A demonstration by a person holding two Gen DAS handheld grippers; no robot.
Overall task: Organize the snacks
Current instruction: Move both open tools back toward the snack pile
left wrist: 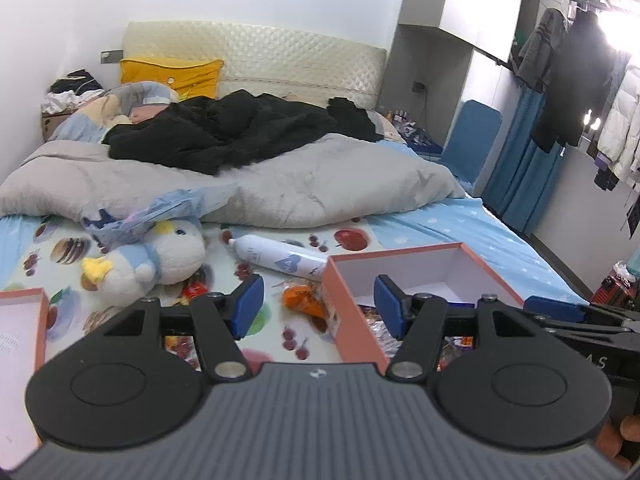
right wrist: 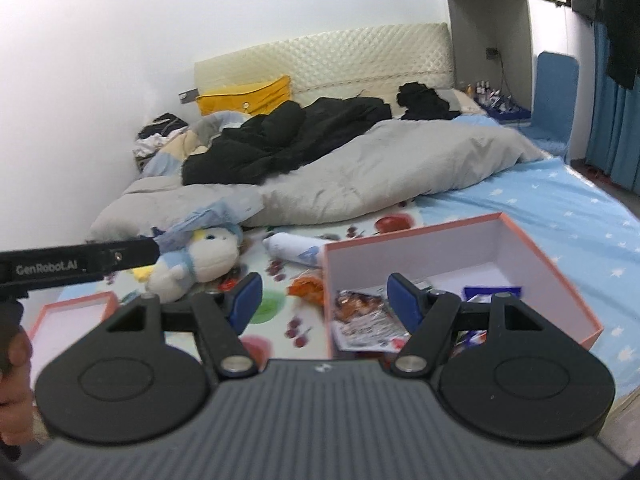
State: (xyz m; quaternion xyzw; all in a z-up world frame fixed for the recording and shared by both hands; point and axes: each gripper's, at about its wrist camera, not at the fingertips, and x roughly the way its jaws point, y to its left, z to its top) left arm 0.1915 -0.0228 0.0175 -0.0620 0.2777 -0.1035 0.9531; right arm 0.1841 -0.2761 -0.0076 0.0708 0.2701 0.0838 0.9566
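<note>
Just ahead of the left gripper (left wrist: pixel 318 306), jaws standing apart with nothing between them, the pink box (left wrist: pixel 347 312) is sitting on the bed sheet (left wrist: pixel 460 236), its near left wall lying between the two blue pads. Snack packets (right wrist: pixel 362 318) are lying inside the box, at its near end; the far end is showing bare white floor. An orange snack bag (left wrist: pixel 302 298) is lying on the sheet just left of the box, touching or nearly touching its wall, cannot tell which. Beyond that bag a white bottle (left wrist: pixel 280 258) is lying on its side, and further left a plush duck (left wrist: pixel 160 258) is resting on the sheet. At the left gripper's far left, the box lid (left wrist: pixel 24 344) is lying open side up. Right gripper (right wrist: pixel 324 304) is also standing apart and empty, hovering over the box's near left corner, right pad over the packets. To its left, the left gripper's black arm is crossing the right wrist view, with a hand (right wrist: pixel 14 376) gripping below it. A grey duvet (left wrist: pixel 300 184) is bunched further back.
</note>
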